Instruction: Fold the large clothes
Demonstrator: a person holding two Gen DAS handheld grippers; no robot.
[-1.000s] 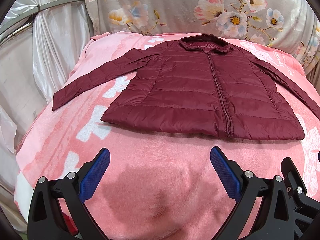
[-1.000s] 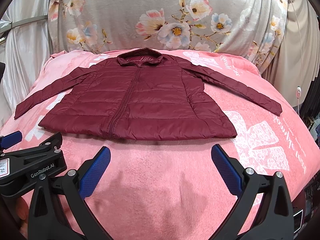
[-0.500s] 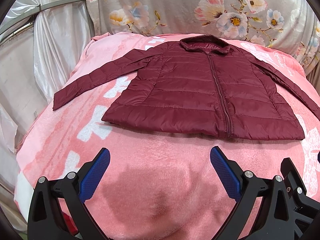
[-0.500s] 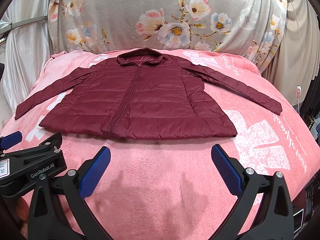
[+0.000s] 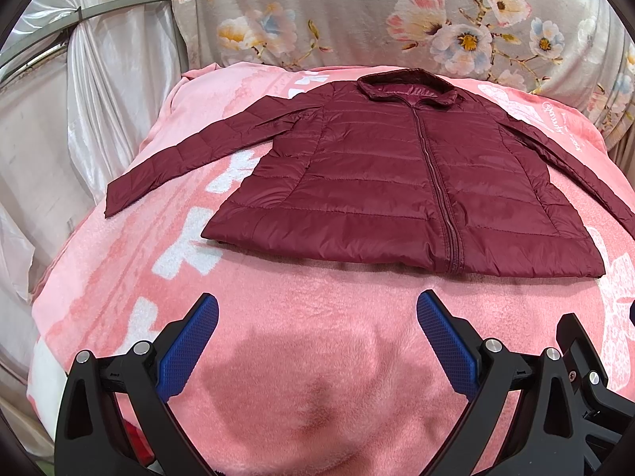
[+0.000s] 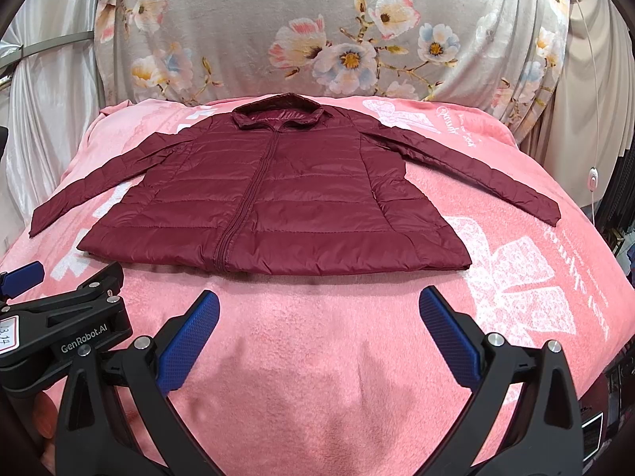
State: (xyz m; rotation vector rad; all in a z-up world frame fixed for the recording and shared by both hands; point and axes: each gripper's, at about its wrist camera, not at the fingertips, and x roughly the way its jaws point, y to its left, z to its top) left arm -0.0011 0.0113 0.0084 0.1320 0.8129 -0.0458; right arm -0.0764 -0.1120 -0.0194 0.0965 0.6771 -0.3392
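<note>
Maroon puffer jacket (image 6: 274, 202) flat, zipped, sleeves out on pink blanket (image 6: 317, 337), ready for folding; left gripper (image 5: 317, 317), right gripper (image 6: 319, 315) spread, empty, seemingly hovering short of hem.

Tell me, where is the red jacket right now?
The dark red jacket lies flat on the pink blanket, sleeves spread to both sides, its collar toward the flowery cloth behind. Both wrist views show it ahead of the open fingers, untouched.

Bare blanket (image 5: 317, 317) lies between both grippers and the jacket (image 5: 397, 182) hem: open approach. Blanket also shows around each spread sleeve (image 6: 496, 182). Left gripper (image 6: 24, 277) sits just beside the right gripper (image 6: 317, 317). Floral drape (image 6: 317, 39) walls the far side
</note>
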